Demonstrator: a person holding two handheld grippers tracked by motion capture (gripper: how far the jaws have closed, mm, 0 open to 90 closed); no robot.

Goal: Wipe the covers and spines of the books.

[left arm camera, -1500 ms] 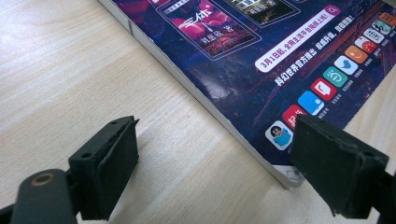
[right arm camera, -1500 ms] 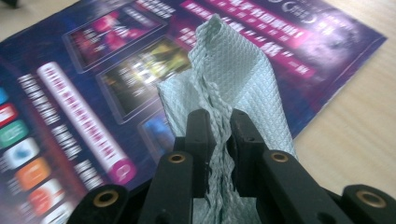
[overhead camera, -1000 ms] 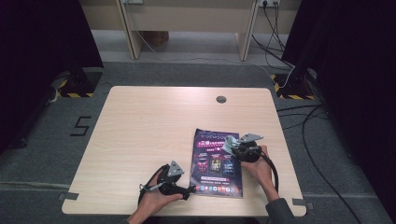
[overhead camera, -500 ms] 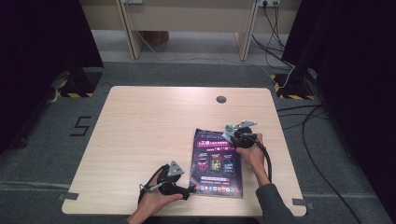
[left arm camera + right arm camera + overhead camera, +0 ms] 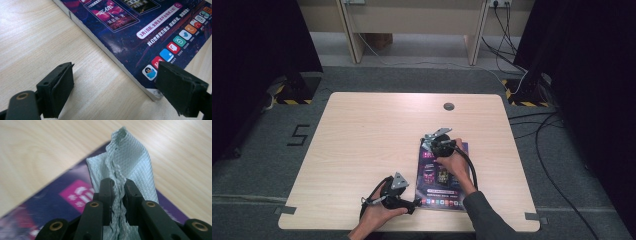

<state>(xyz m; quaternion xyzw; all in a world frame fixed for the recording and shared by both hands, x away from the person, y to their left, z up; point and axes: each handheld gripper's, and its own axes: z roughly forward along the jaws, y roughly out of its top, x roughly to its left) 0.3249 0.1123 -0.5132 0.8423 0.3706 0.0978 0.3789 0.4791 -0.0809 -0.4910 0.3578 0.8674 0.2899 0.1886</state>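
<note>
Pale-green cloth [image 5: 130, 162] pinched in right gripper [image 5: 117, 195], over magazine [image 5: 75, 195], prob. touching.

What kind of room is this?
Probably a lab or recording space: a bare wooden table stands on grey carpet, black curtains hang on both sides, and cables trail over the floor.

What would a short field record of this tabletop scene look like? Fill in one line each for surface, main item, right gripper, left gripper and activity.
surface: light wooden table
main item: magazine with a dark purple cover, lying flat near the person's edge
right gripper: right gripper shut on a folded pale green cloth, held over the far end of the magazine
left gripper: left gripper open, jaws either side of the magazine's near corner
activity: apparently wiping the cover with the cloth
</note>
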